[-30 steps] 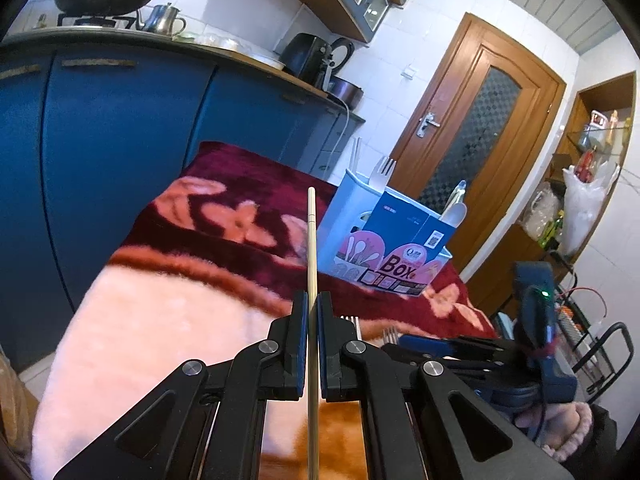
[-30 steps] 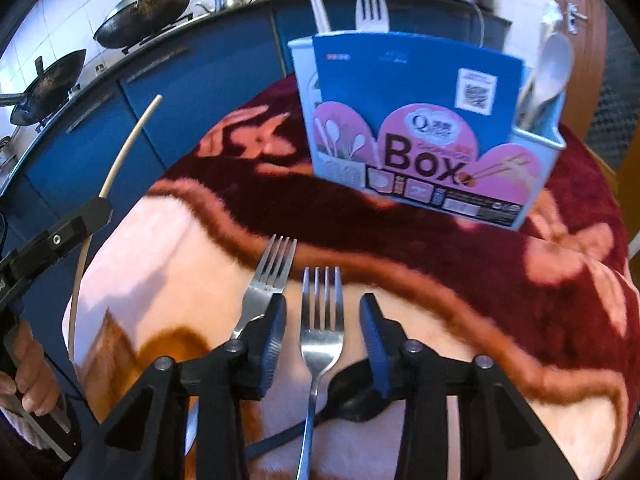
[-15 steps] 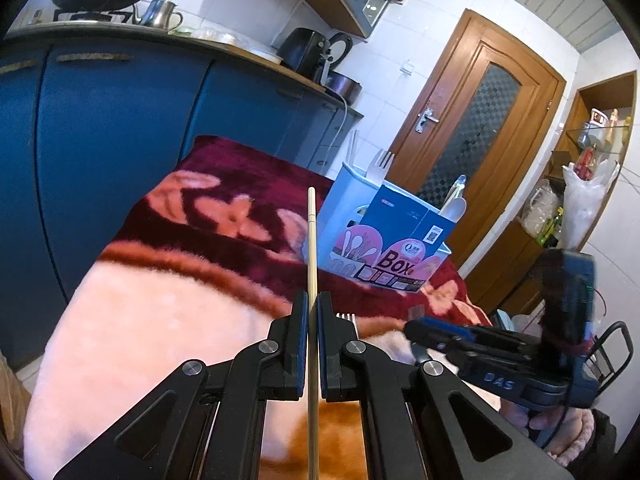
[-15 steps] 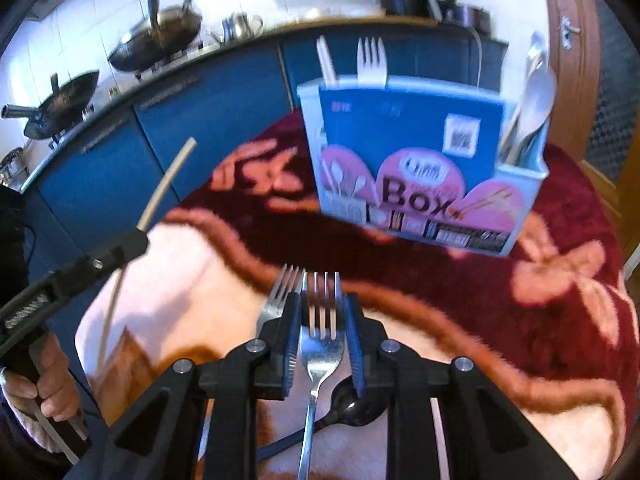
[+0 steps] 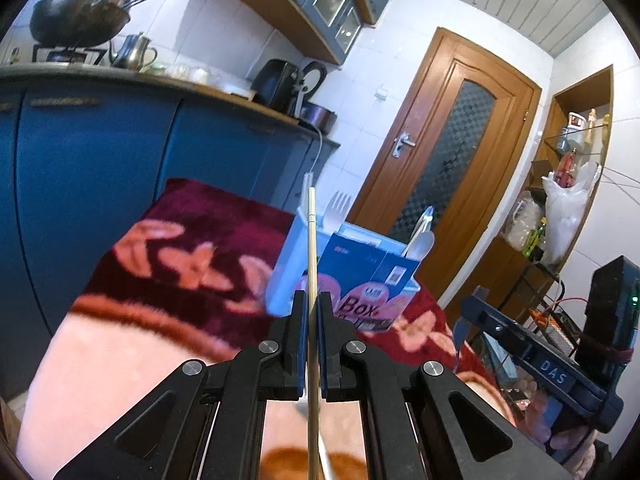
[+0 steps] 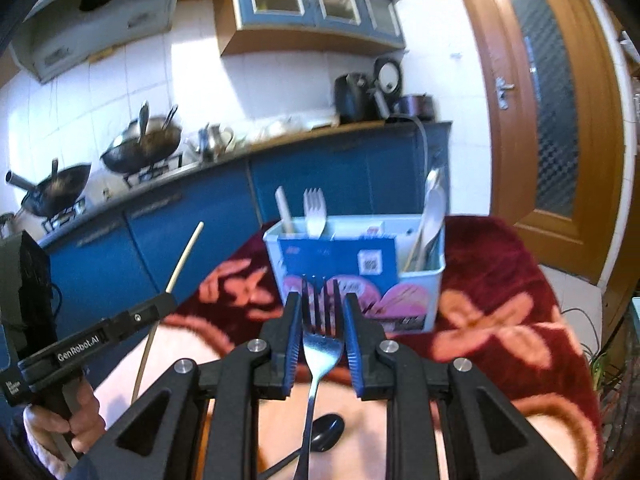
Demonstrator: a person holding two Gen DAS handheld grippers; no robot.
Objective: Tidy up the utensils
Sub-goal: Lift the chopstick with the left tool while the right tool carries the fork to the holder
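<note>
My left gripper (image 5: 313, 300) is shut on a thin wooden chopstick (image 5: 311, 248) that points up toward the utensil box (image 5: 352, 276). My right gripper (image 6: 318, 304) is shut on a metal fork (image 6: 320, 344), lifted off the blanket with tines toward the utensil box (image 6: 356, 264). The light blue box holds a white plastic fork (image 6: 314, 212), a white stick and spoons (image 6: 434, 208). A black spoon (image 6: 326, 432) lies on the blanket under the right gripper. The left gripper and its chopstick (image 6: 184, 256) show at the left of the right wrist view.
The table is covered by a maroon and pink flowered blanket (image 5: 180, 256). Blue kitchen cabinets (image 5: 100, 160) with pans and a kettle stand behind. A wooden door (image 5: 444, 168) is at the right. The right gripper's body (image 5: 560, 364) shows at the lower right of the left wrist view.
My right gripper closed on the fork and lifted it off the blanket toward the box. My left gripper, still holding the chopstick, moved closer to the box.
</note>
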